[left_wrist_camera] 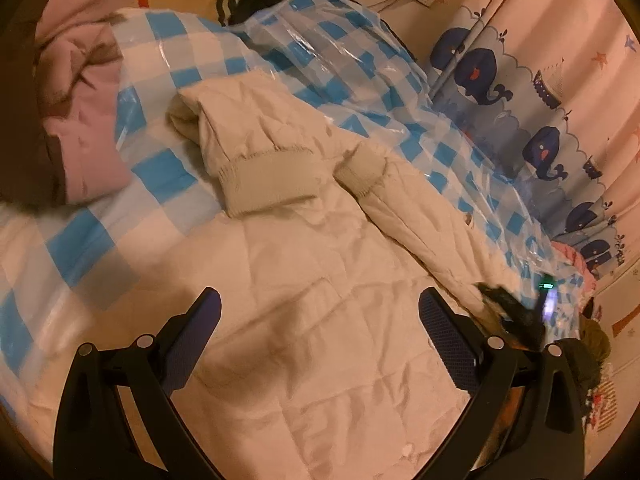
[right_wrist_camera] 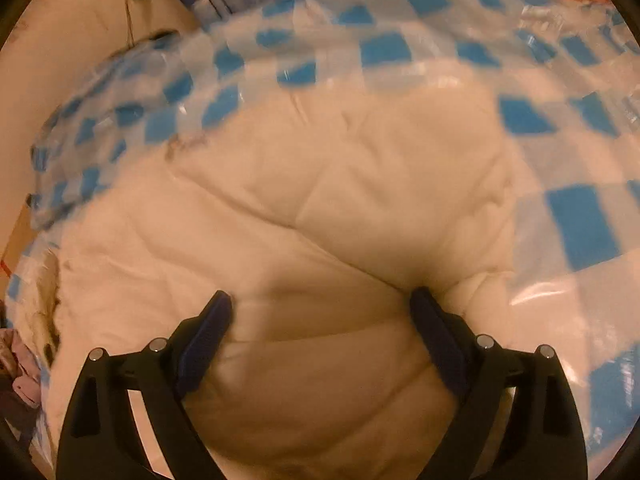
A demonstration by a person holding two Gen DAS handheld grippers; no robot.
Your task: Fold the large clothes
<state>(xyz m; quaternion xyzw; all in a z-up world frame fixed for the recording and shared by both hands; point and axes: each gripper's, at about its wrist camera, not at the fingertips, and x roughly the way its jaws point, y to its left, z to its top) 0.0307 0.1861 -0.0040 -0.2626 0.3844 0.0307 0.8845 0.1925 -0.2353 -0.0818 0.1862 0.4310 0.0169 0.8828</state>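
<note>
The cream quilted jacket (left_wrist_camera: 320,264) lies spread on the blue-and-white checked bedding (left_wrist_camera: 168,172) in front of you, its body flat and wrinkled, with both sleeves folded across it so the ribbed cuffs (left_wrist_camera: 268,184) sit side by side near the middle. In your left view the jacket's body fills the space under and beyond your left gripper (left_wrist_camera: 320,312), whose jaws are spread wide with only fabric below them and nothing pinched. In your right view, which is blurred, a puffed fold of the jacket (right_wrist_camera: 360,200) bulges just ahead of your right gripper (right_wrist_camera: 320,316); its jaws stand wide apart, the right fingertip (right_wrist_camera: 424,304) at the crease under that fold, and no cloth is clamped. A clear plastic cover (left_wrist_camera: 340,40) lies over the bedding beyond the jacket. A pink quilt (left_wrist_camera: 80,120) is bunched at the left, and a whale-print curtain (left_wrist_camera: 540,120) hangs along the right
</note>
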